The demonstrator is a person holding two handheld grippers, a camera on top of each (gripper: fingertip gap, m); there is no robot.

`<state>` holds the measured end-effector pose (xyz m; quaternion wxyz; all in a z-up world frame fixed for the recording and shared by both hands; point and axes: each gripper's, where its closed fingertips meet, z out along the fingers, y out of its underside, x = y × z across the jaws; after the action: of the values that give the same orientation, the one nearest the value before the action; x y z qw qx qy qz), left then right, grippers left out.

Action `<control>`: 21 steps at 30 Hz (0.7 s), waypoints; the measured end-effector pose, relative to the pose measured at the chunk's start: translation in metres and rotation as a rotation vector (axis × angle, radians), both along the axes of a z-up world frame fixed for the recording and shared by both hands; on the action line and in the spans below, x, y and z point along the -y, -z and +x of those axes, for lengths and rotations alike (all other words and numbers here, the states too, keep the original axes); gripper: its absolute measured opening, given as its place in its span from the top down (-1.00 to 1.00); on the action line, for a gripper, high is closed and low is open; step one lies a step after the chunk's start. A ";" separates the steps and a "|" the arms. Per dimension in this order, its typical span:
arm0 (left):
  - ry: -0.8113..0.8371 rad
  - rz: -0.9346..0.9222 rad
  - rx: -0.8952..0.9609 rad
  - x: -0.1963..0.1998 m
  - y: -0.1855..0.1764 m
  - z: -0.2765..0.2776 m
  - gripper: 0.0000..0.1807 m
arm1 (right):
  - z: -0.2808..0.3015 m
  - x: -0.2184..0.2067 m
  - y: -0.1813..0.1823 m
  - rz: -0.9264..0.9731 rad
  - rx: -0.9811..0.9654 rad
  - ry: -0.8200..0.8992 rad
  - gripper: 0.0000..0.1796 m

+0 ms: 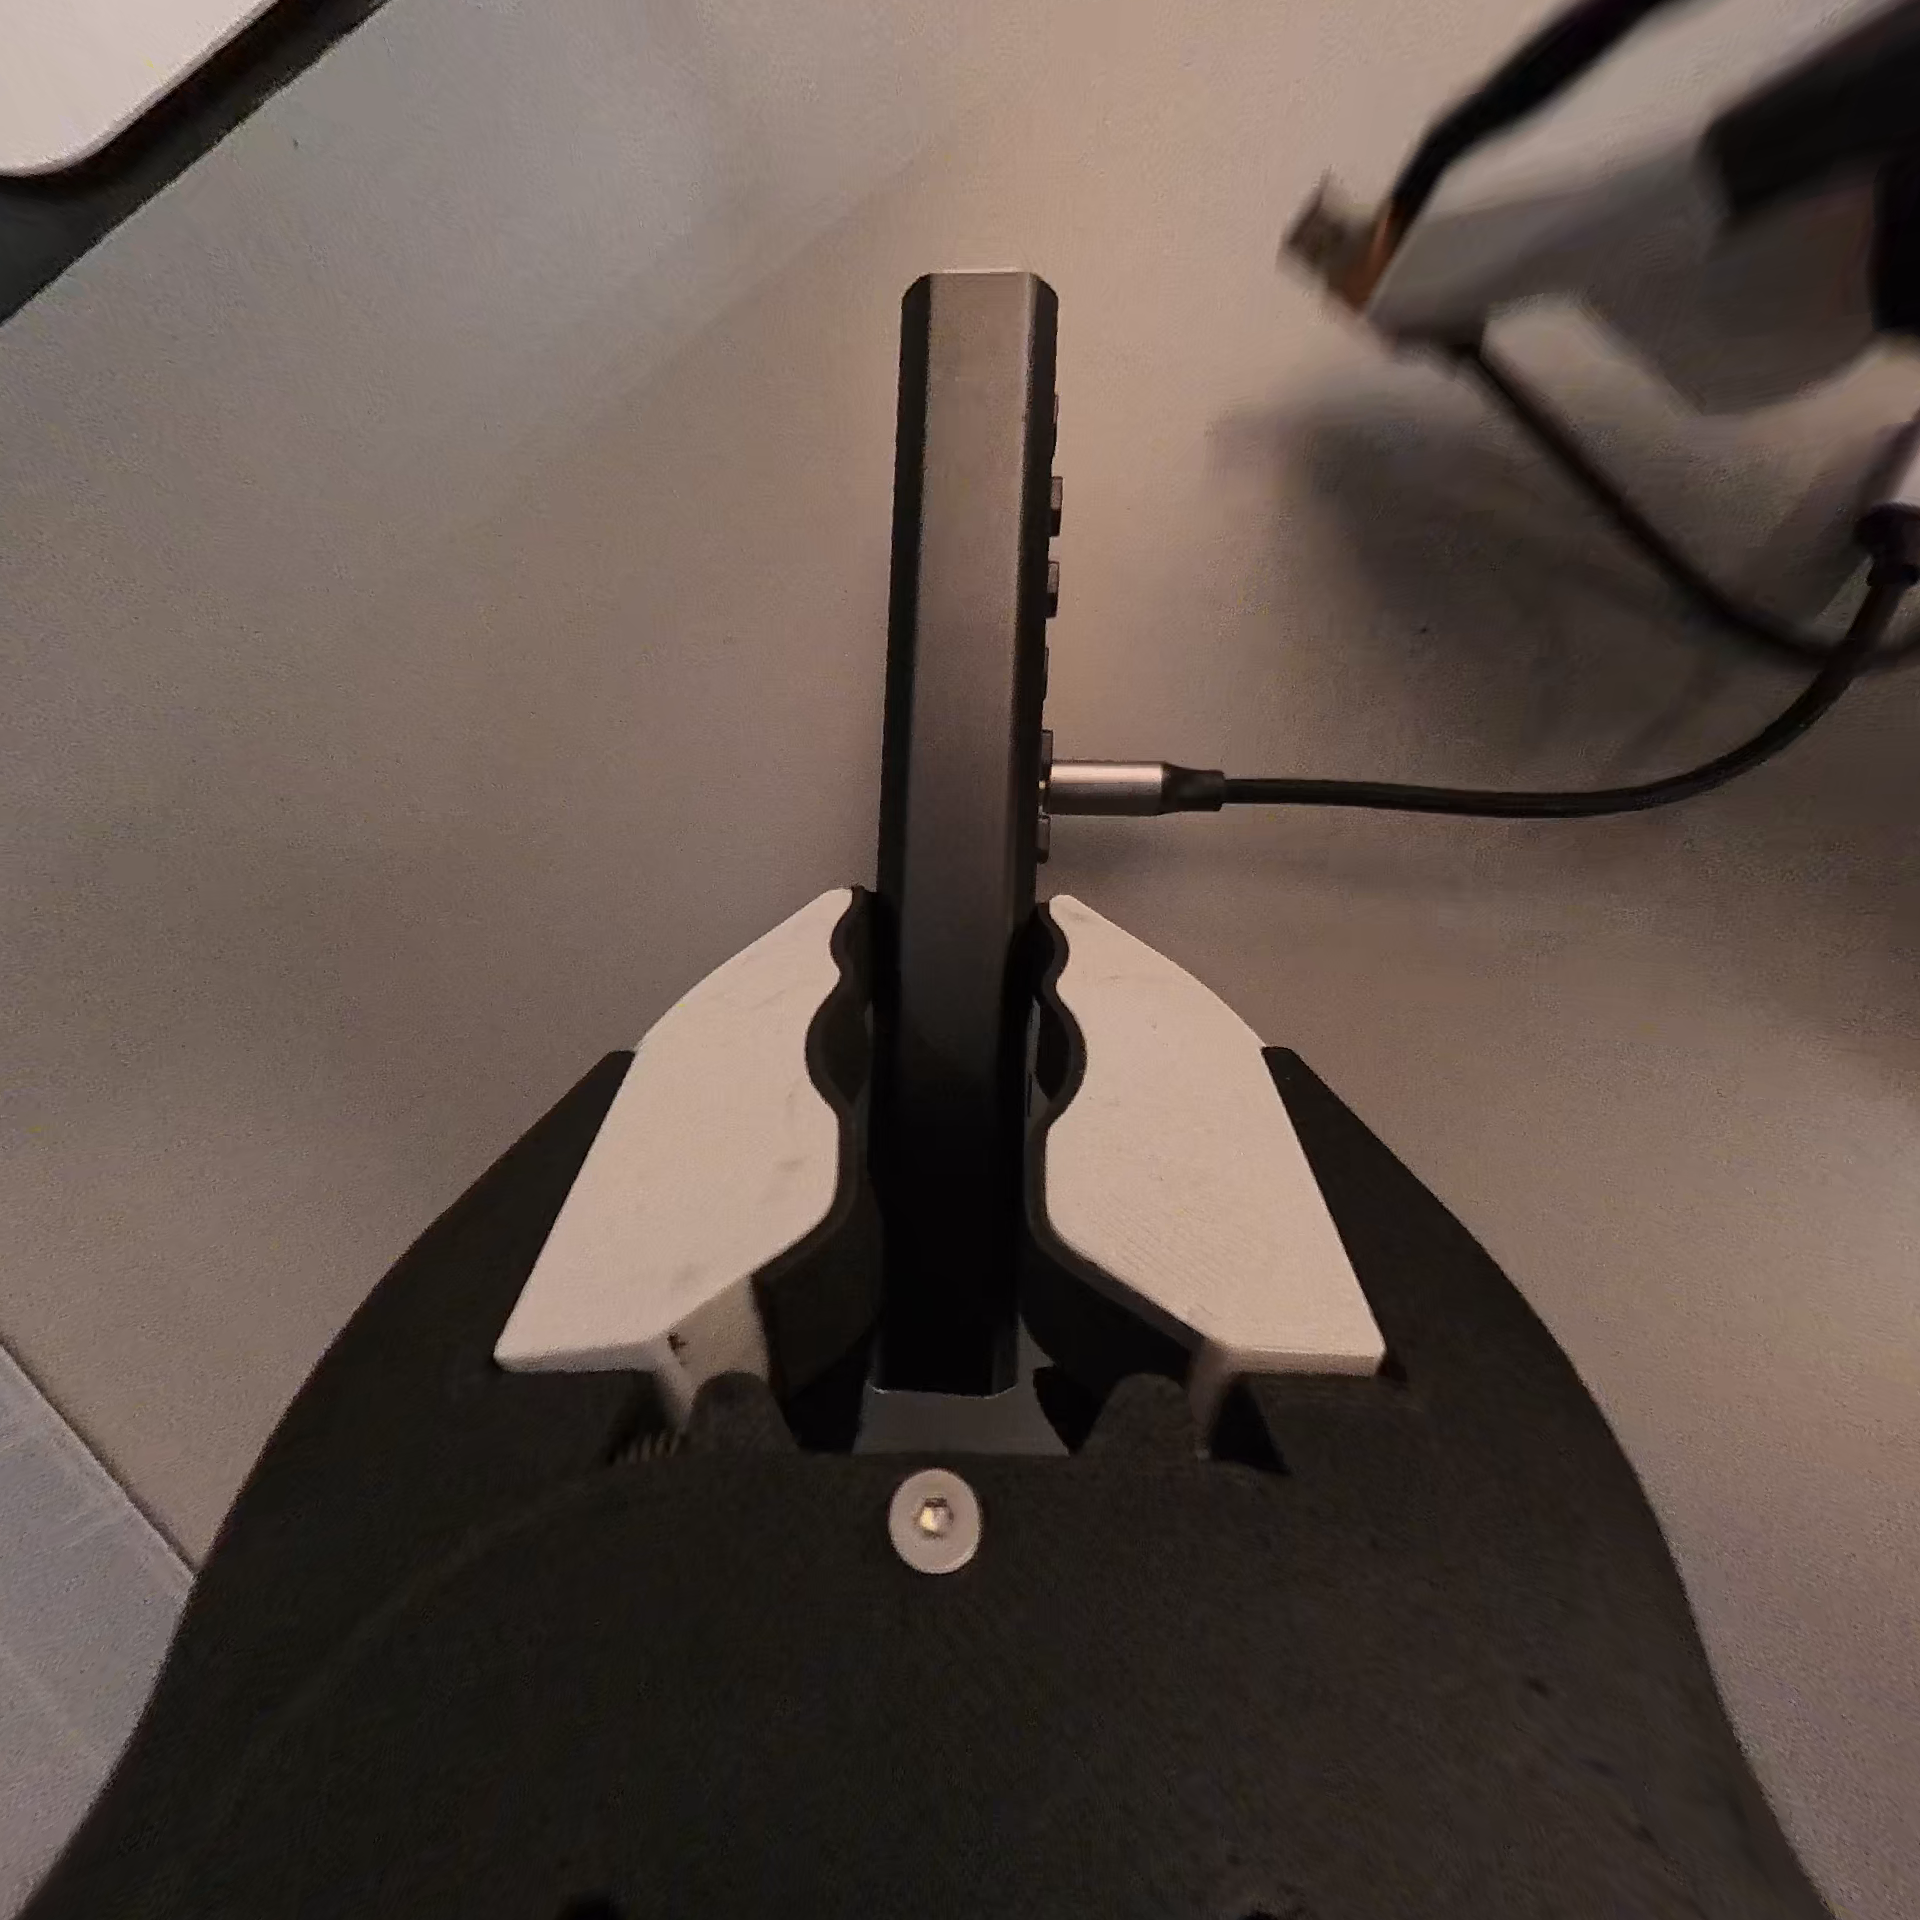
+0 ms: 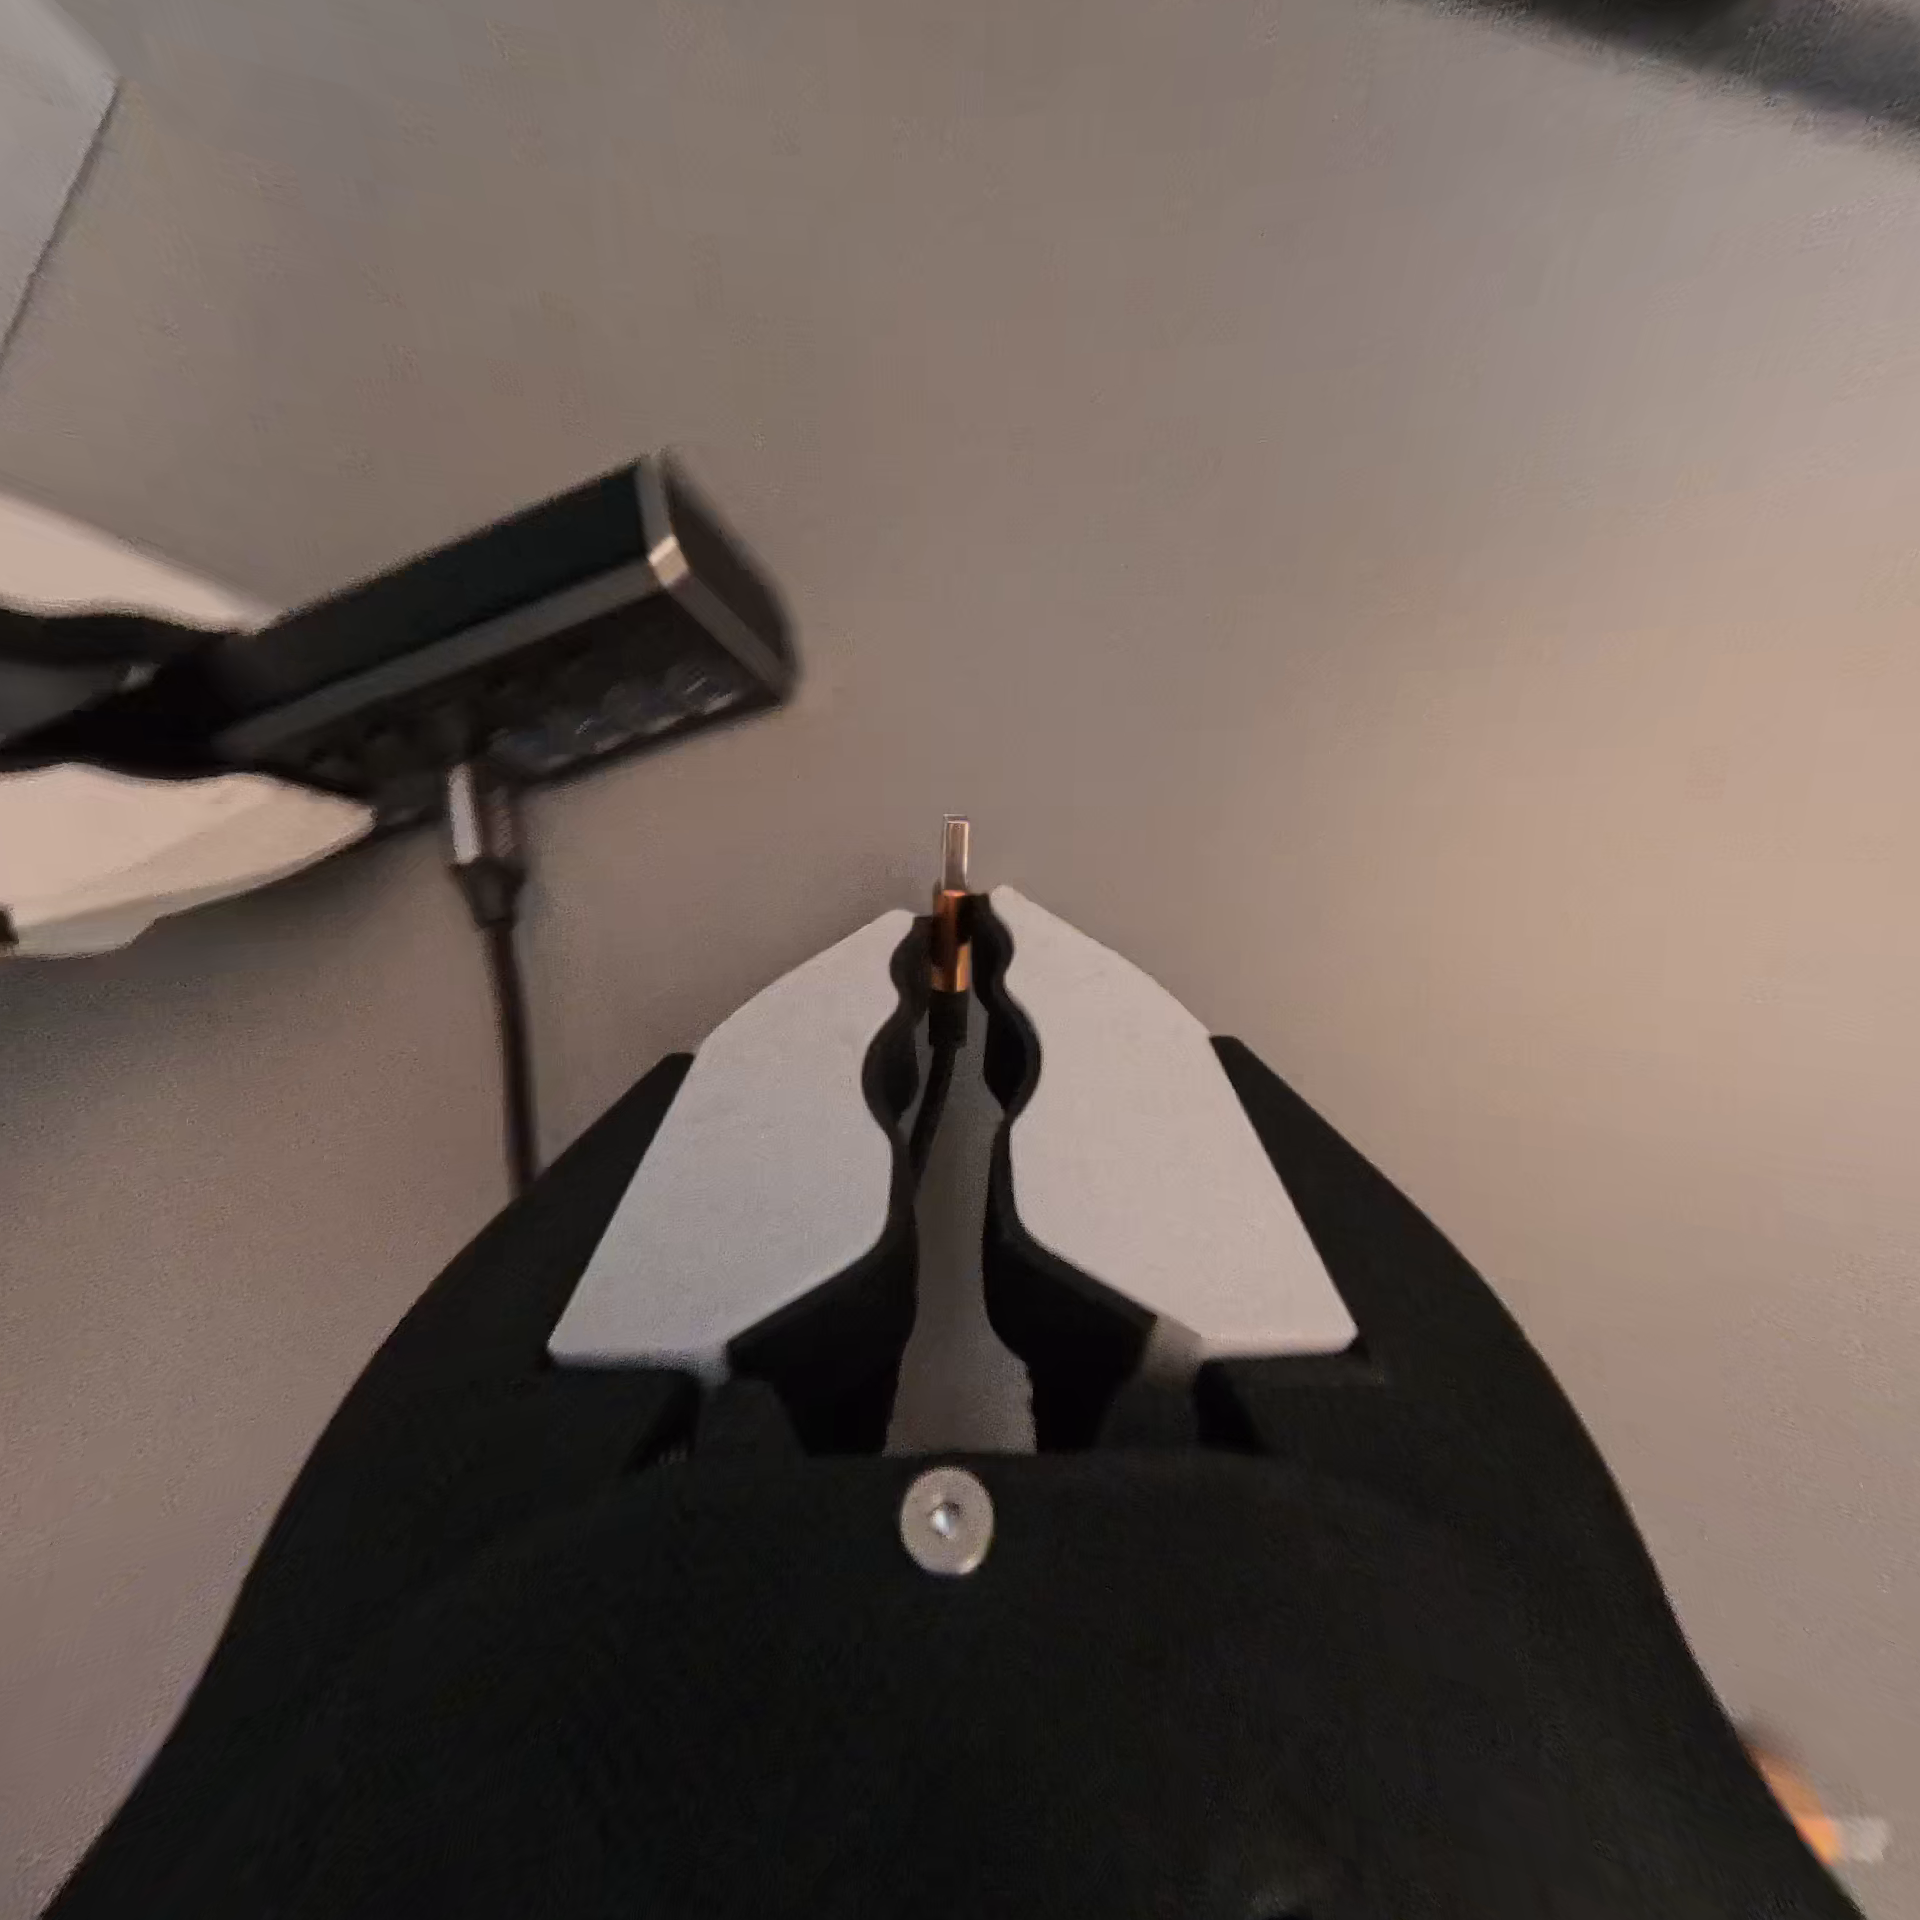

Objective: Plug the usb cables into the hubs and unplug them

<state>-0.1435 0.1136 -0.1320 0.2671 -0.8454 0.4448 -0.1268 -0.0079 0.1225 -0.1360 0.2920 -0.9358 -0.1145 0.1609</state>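
My left gripper is shut on a long dark USB hub, held on edge with its ports facing right. A black braided cable with a silver plug sits in one port near my fingers. My right gripper is shut on a USB plug with a copper collar; its silver tip sticks out past the fingertips. In the right wrist view the hub lies up and to the left, apart from the plug. In the left wrist view the right gripper is blurred at upper right, away from the hub.
A plain light grey tabletop lies under everything. A white object with a dark edge sits at the far upper left. The plugged cable trails off to the right across the table. My right fingertips sit around 15 cm from my left ones.
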 end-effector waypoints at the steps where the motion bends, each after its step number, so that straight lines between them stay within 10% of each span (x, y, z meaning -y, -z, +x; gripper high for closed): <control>1: -0.002 0.008 0.004 0.001 0.000 0.000 0.70 | 0.018 -0.008 -0.010 0.058 -0.002 0.054 0.92; 13: -0.002 0.013 0.162 0.004 -0.001 0.005 0.55 | 0.061 0.017 -0.199 0.839 -0.366 -0.099 0.92; 21: 0.119 0.213 0.486 0.025 -0.120 0.025 0.49 | 0.006 0.121 -0.228 0.956 -0.487 -0.840 0.92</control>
<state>-0.1183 0.0881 -0.0125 0.4457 -0.7295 0.4275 -0.2939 -0.0014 0.0013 0.0915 0.6035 -0.5173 -0.4578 0.3983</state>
